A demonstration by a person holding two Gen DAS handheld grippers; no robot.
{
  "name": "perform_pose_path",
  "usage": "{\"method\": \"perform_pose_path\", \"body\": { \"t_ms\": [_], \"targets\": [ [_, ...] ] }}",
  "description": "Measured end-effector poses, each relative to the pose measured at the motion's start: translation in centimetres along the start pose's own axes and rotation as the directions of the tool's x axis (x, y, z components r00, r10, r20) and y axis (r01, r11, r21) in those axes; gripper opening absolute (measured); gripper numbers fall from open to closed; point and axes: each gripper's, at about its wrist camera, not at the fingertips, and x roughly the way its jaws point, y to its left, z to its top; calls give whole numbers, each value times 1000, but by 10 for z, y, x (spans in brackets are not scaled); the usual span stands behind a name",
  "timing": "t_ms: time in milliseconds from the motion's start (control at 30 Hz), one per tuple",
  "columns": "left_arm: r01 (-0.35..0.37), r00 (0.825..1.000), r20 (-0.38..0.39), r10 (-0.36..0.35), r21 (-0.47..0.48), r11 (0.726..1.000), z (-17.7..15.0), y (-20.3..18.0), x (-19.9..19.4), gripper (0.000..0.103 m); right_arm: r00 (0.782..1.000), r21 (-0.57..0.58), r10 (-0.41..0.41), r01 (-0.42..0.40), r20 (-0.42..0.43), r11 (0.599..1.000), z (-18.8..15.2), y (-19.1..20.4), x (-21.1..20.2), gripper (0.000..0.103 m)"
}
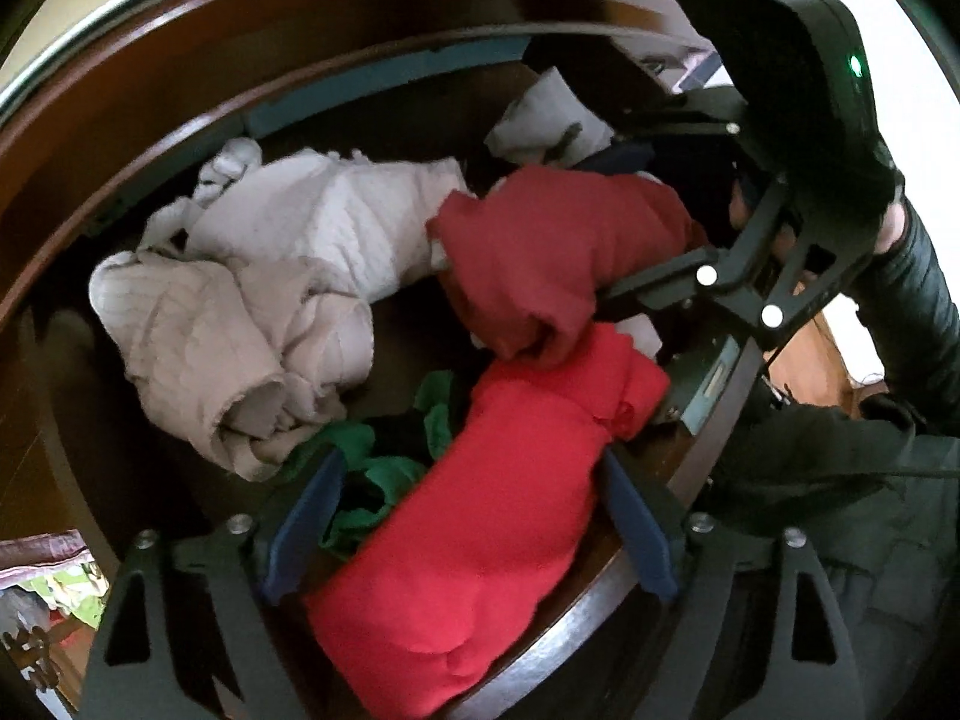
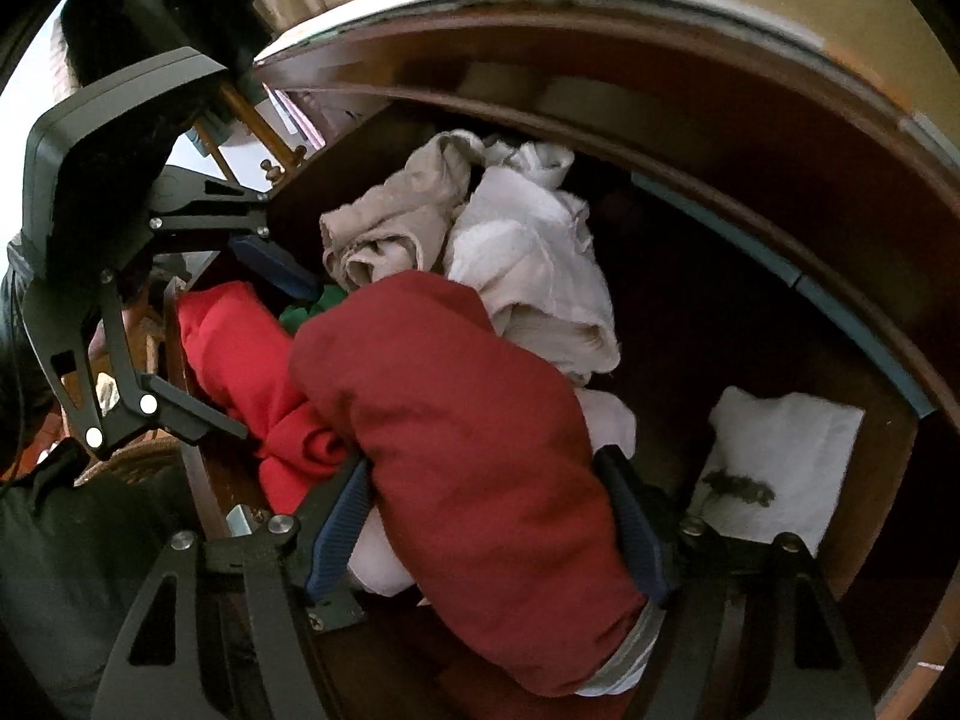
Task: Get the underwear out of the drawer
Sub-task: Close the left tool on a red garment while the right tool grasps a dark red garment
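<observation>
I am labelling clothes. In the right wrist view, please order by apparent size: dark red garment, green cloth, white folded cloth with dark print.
1. dark red garment, though it lies nearest the camera
2. white folded cloth
3. green cloth, mostly hidden

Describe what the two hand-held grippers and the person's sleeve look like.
Both the left hand-held gripper and the right hand-held gripper have black angular frames with silver screws and ribbed dark blue fingers. The right one's housing shows a green light. The sleeve is black.

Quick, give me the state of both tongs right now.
Left tongs: closed around the bright red garment, pads at its sides.
Right tongs: closed around the dark red garment, pads pressing it.
</observation>
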Motion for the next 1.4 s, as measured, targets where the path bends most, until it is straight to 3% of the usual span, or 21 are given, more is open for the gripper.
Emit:
{"method": "perform_pose_path", "body": {
  "t_ms": [167,300,400,533,800,1100,1400],
  "targets": [
    [31,999,-22,-31,-12,999,0,2,3,81,1000,-1,16,-16,-25,1000,2,0,5,75],
    [64,998,-29,-64,-11,998,-1,1,6,69,1000,-19,6,-6,-27,1000,3,2,7,75],
    [65,998,-21,-65,-2,998,-4,-2,7,62,1000,-79,-20,20,-6,997,-1,14,5,62],
    [82,997,17,-82,-24,996,-6,4,-1,53,1000,-69,-6,7,23,998,-2,10,1,50],
    [79,986,153,-66,-86,993,-18,8,-15,44,986,-10,-3,5,165,1000,-10,1,-22,40],
    [16,949,315,29,-141,990,-35,6,-35,42,965,15,-47,44,257,999,-16,-1,-41,40],
    [-20,891,442,104,-191,981,-49,0,-52,39,938,42,-71,61,340,997,-23,-3,-55,40]
  ]
}}
